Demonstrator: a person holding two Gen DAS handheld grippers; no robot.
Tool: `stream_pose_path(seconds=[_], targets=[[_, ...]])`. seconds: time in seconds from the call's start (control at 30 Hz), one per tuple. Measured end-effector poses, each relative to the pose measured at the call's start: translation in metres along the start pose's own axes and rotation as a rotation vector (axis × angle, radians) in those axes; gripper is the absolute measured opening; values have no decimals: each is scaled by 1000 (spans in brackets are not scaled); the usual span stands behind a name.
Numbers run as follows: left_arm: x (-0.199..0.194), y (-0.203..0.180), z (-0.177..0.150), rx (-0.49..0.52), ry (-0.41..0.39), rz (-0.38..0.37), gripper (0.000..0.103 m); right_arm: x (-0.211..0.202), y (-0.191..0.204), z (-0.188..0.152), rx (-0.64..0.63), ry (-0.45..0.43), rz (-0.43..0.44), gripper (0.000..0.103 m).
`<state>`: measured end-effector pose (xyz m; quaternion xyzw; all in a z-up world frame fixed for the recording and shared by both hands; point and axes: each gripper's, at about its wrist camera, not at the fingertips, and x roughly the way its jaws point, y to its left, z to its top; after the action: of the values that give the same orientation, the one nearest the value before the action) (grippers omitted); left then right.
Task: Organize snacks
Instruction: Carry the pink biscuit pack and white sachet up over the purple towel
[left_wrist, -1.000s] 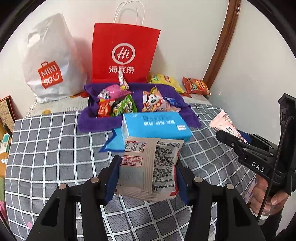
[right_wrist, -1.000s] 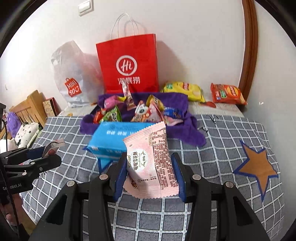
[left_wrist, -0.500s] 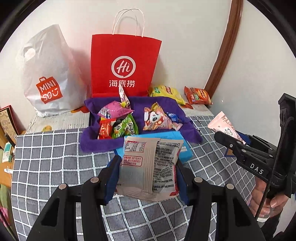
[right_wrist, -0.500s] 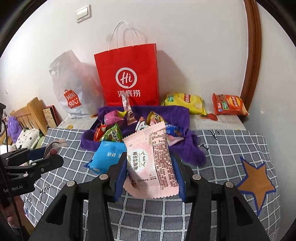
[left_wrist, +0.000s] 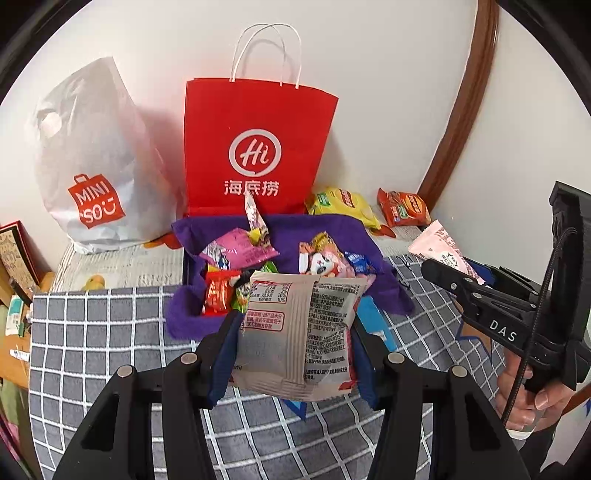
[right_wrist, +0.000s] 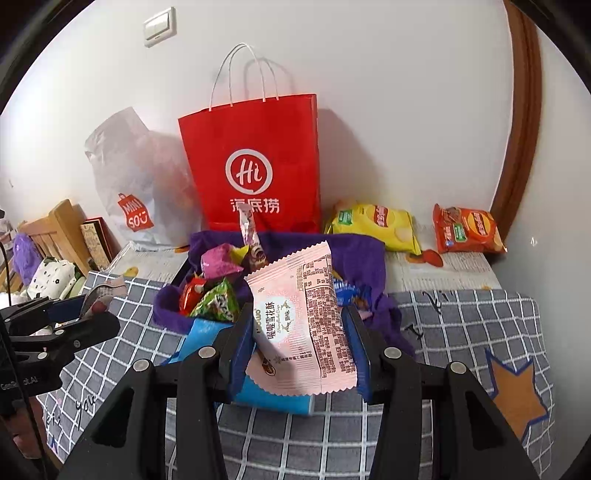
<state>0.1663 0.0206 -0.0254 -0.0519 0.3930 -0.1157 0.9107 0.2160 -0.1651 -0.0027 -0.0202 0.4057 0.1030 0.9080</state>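
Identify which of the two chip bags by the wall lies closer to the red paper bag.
The yellow chip bag. It lies just right of the red paper bag; the orange chip bag lies further right, near the brown door frame.

A home bedroom, by the look of it: a bed spread with a grey checked blanket (right_wrist: 461, 332) runs up to a white wall with a light switch (right_wrist: 159, 26). Beyond the blanket's left edge sit a wooden headboard (right_wrist: 61, 229) and plush toys (right_wrist: 51, 275); shopping bags (right_wrist: 255, 166) lean against the wall behind it
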Motion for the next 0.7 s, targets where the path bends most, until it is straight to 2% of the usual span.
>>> stream_pose_path(seconds=[0.7], targets=[[27,15,44,-7,-16,22,52,45,-4,52,2,6,-14,46]])
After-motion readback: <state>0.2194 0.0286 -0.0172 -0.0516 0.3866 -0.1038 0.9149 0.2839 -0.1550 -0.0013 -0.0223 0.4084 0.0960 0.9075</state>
